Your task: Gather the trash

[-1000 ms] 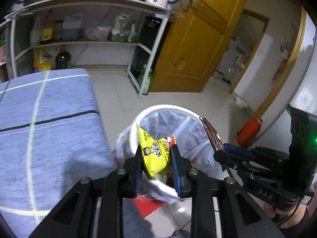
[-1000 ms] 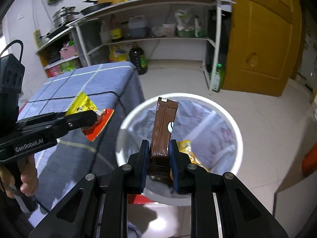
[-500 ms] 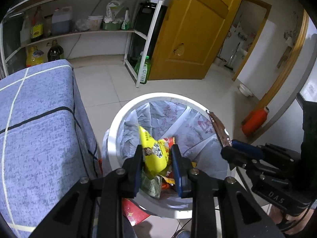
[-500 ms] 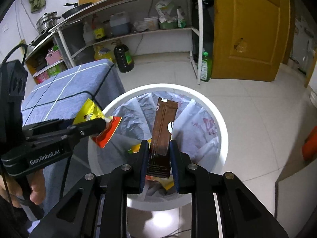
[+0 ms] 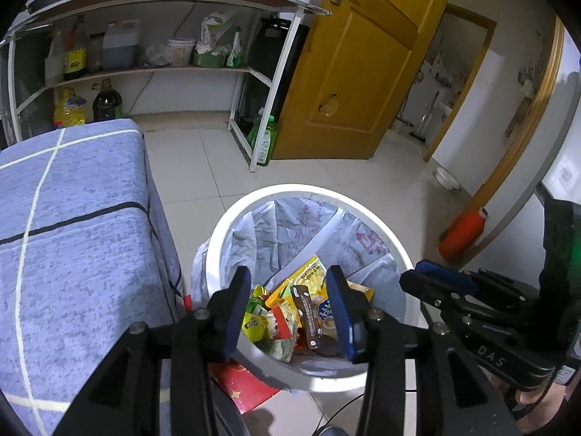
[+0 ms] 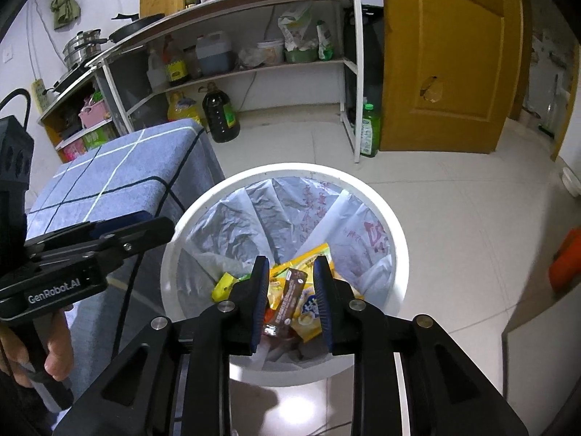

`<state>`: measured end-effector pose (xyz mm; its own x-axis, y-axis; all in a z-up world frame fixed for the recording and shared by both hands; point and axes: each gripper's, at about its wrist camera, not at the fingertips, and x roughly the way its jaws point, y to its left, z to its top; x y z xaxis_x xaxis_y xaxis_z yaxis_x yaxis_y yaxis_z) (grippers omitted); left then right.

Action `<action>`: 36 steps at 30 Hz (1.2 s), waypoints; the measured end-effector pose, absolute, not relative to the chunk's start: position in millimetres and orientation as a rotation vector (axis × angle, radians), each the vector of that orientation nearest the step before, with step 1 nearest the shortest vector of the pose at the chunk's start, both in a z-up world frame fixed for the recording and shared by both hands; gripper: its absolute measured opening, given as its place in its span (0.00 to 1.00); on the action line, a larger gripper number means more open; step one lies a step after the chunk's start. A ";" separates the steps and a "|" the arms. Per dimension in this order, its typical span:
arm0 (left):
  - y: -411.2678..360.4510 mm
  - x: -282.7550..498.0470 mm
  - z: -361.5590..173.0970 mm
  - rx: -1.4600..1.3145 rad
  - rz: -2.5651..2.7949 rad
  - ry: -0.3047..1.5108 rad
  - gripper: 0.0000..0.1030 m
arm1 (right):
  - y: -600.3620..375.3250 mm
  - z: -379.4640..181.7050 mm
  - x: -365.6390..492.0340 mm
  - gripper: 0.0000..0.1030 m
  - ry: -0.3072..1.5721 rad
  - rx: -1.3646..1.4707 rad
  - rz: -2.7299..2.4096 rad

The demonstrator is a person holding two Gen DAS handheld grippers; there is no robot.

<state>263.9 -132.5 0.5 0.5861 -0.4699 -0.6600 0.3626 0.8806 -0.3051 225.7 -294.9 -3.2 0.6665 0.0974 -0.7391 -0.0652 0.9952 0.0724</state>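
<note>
Two grippers: both hang over the white trash bin (image 5: 394,243), each with nothing between its pads.
Left gripper (image 5: 288,303): jaws well apart after just opening wider; its pads frame the heap below without touching it.
Right gripper (image 6: 290,292): jaws apart, a narrower gap than the left, also just opening; no wrapper is pinched.
Bin: on the tiled floor just right of the blue checked table (image 5: 72,225), lined with a pale plastic bag (image 6: 290,203).
Brown wrapper (image 6: 287,299): lies on top of the heap in the bin, a long flat strip; in the right wrist view its long axis runs from near-left to far-right, printed face up.
Yellow wrapper (image 5: 308,272): behind the brown one, resting against the liner at the far side of the heap, tilted.
Other trash: small yellow-green and red packets (image 5: 268,321) at the left of the heap.
Handling: these look like empty foil packets, so likely very light, limp and slick; they would crumple instead of resisting.
Where to grip: probably across the narrow width near one end, or on a crimped seam, where the film is stiffest.
Task state: the wrappers seen are in the bin; the table shows nothing on the part in view.
</note>
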 end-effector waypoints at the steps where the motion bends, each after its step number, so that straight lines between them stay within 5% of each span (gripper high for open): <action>1: -130.8 260.8 2.6 -0.144 -0.485 0.806 0.44 | -293.3 -1.6 223.3 0.25 0.831 0.043 0.093; 36: -66.3 92.8 24.0 -0.053 -0.403 0.637 0.47 | -235.8 20.2 59.1 0.25 0.681 -0.023 0.032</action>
